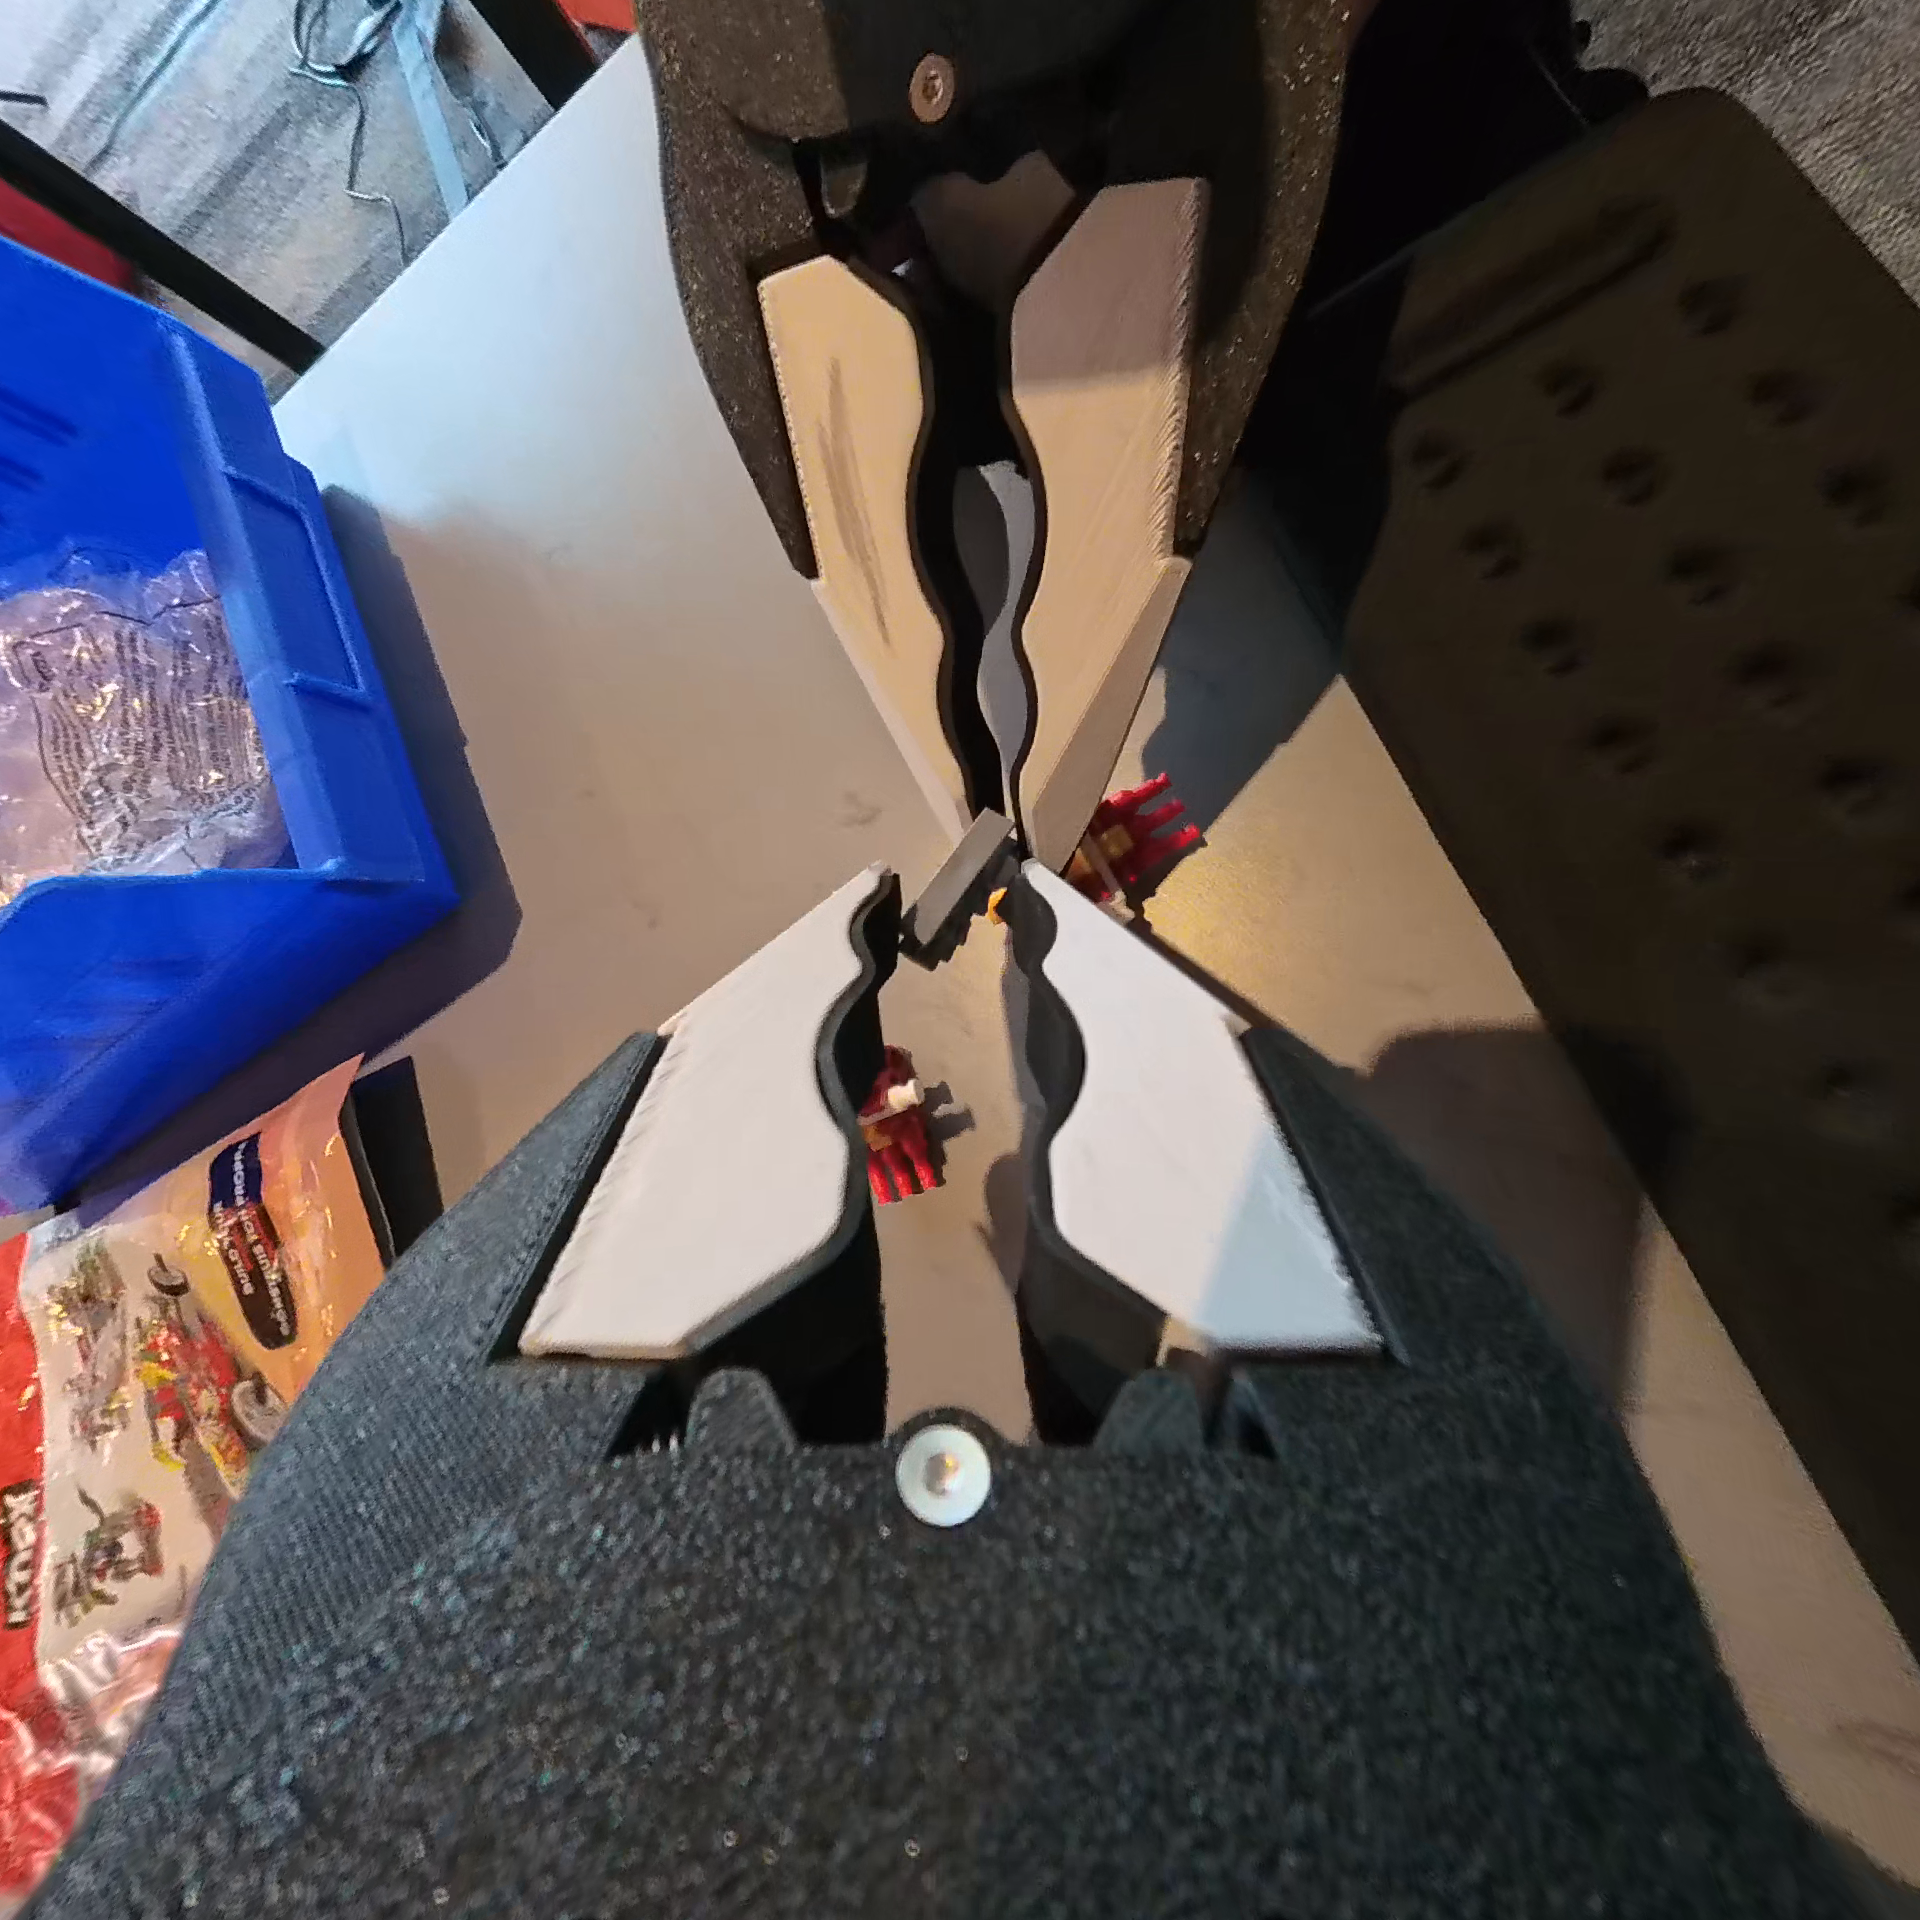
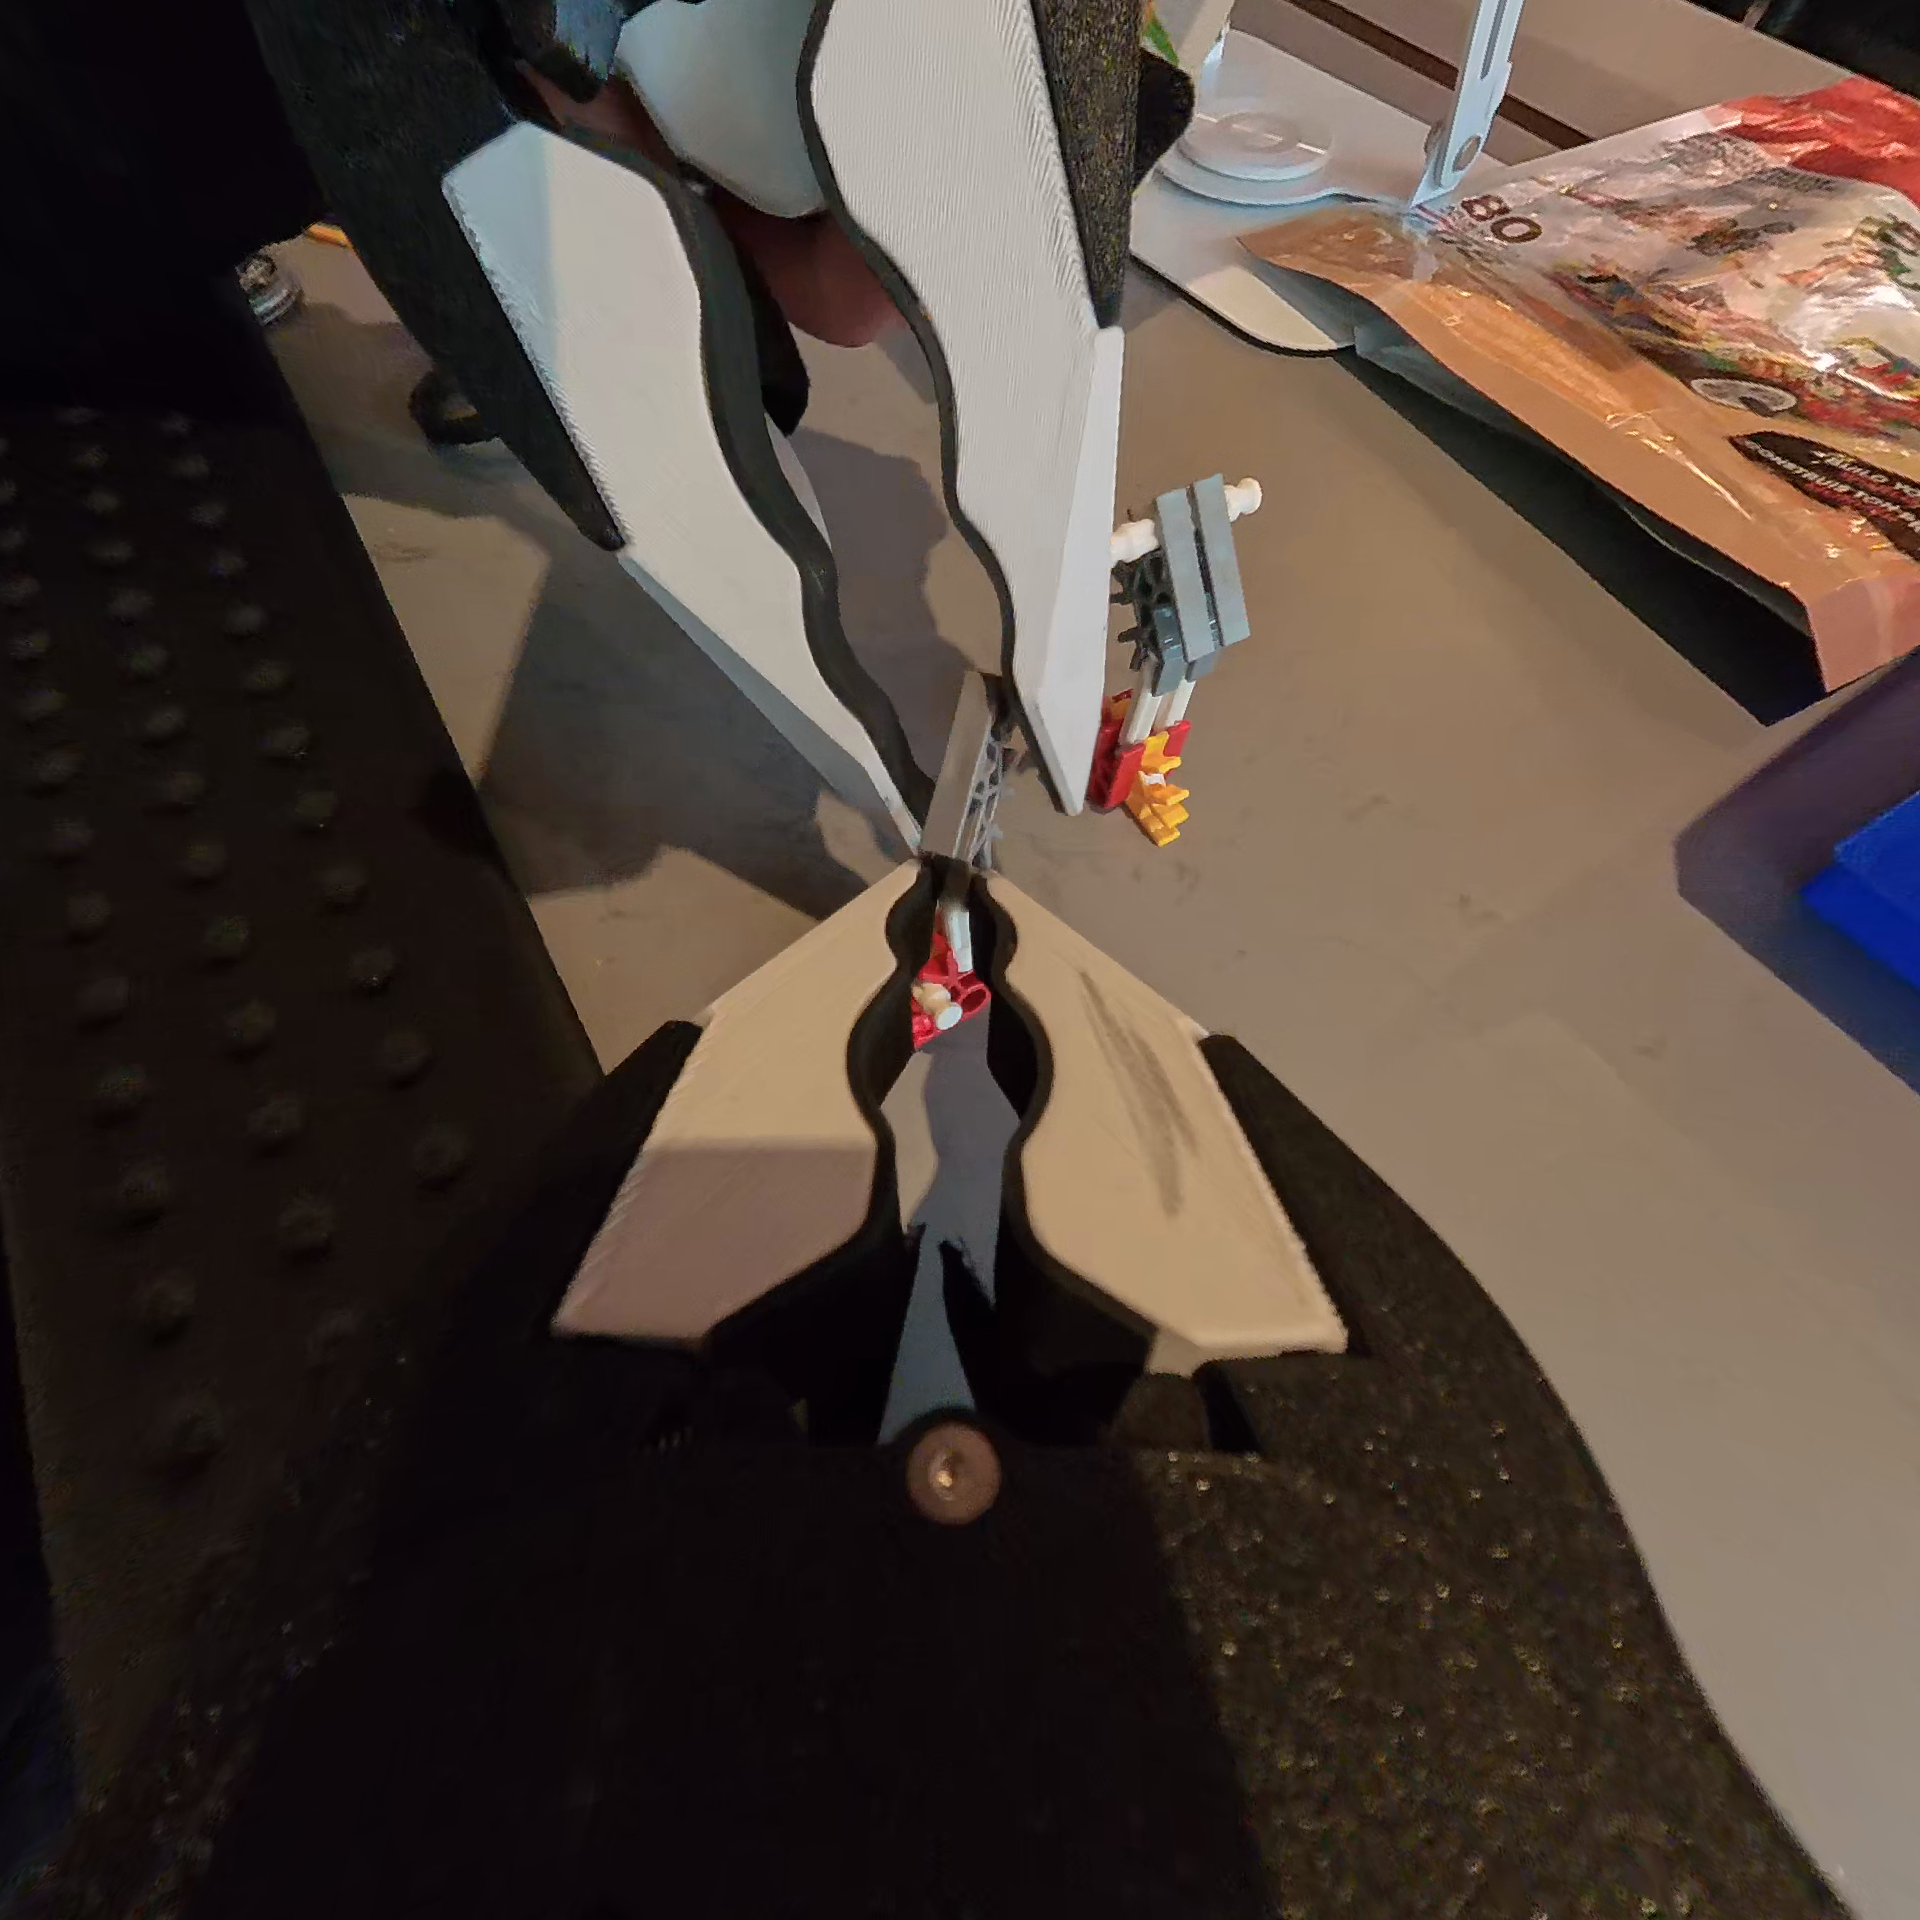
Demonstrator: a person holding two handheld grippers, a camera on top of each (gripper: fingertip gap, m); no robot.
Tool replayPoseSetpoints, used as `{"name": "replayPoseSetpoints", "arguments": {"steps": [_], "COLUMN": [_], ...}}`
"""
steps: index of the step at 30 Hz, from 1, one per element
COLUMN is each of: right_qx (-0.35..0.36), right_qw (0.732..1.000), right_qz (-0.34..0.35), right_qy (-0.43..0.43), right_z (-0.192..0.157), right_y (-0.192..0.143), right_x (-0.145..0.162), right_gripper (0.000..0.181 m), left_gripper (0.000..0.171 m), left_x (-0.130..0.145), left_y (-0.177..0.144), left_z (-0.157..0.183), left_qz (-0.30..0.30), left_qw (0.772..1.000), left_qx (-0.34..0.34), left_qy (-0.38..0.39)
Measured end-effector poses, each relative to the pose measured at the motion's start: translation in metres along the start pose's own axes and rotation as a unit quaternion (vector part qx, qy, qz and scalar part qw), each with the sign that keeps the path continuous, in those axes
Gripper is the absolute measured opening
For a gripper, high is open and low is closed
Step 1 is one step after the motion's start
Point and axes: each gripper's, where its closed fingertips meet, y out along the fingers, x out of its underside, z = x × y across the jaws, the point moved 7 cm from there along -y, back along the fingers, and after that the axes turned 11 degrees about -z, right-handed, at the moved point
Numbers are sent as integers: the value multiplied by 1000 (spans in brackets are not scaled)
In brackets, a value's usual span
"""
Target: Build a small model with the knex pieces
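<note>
While both grippers met tip to tip, right gripper [image 2: 951,883] clamped the red-and-white plastic rod assembly [image 2: 948,997]; left gripper [image 1: 951,883] stood narrowly parted around its flat grey wheel piece [image 1: 951,883].

Your left gripper [image 1: 956,883] and right gripper [image 2: 951,873] meet tip to tip above the table, jaws of both nearly closed, each pinching something small.
</note>
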Motion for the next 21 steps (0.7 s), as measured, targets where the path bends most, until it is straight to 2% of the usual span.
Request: {"name": "replayPoseSetpoints", "arguments": {"steps": [11,21], "right_qx": [30,58], "right_qw": [999,997], "right_qz": [-9,-24], "right_qy": [-23,-48], "right_z": [0,-2], "right_y": [0,0], "right_x": [-1,-2], "right_gripper": [4,3], "left_gripper": [21,19], "left_x": [0,-1], "left_y": [1,3], "left_z": [0,0], "left_qz": [6,10], "left_qw": [999,999], "left_qx": [-38,-45], "left_qy": [6,8]}}
